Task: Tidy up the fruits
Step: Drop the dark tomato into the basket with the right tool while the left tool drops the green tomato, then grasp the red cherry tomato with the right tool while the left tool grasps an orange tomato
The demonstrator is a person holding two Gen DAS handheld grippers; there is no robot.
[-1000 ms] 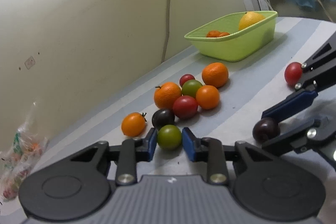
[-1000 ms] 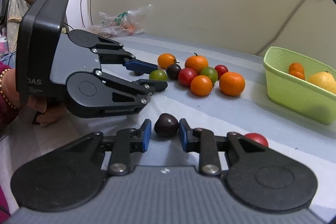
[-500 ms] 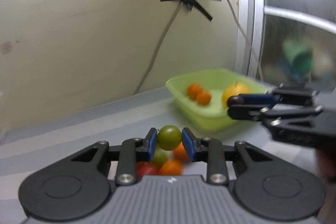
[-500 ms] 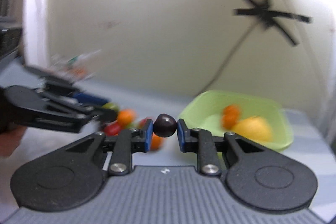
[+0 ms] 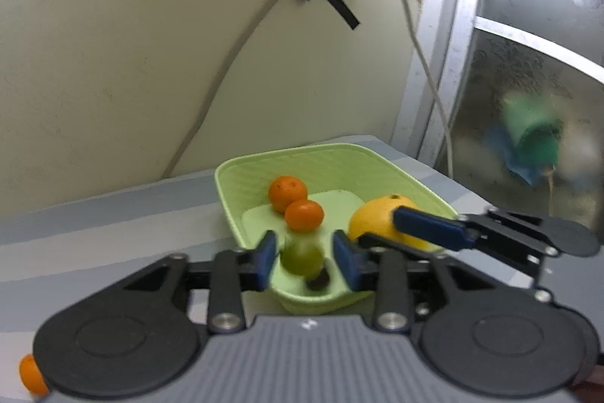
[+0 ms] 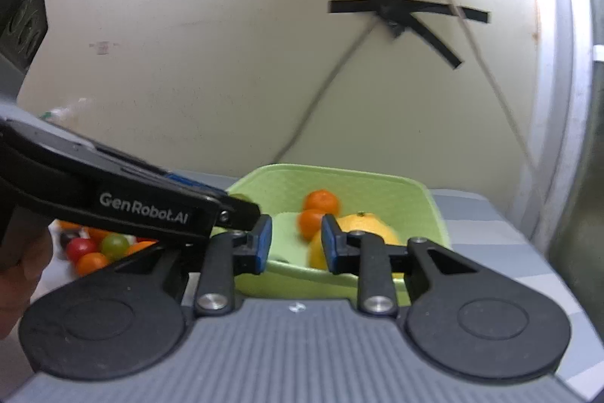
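A light green basket [image 5: 377,157] [image 6: 377,182] holds two small oranges [image 5: 287,192] [image 6: 321,201] and a large yellow-orange fruit [image 5: 377,220] [image 6: 372,225]. My left gripper [image 5: 305,257] is open over the basket's near end. A blurred green tomato [image 5: 302,253] is between its fingers without touching them, and a dark plum [image 5: 319,284] lies on the basket floor below it. My right gripper [image 6: 292,242] is open and empty over the basket; it also shows in the left wrist view [image 5: 434,231].
Several loose tomatoes and oranges [image 6: 102,246] lie on the striped table left of the basket. One small orange [image 5: 30,374] lies at the left wrist view's bottom left corner. A wall with a taped cable [image 6: 396,6] stands behind. A window frame [image 5: 453,70] stands at the right.
Both grippers moved over the basket and opened. The dark plum left my right gripper and now lies in the basket. The green tomato is loose between my left fingers.
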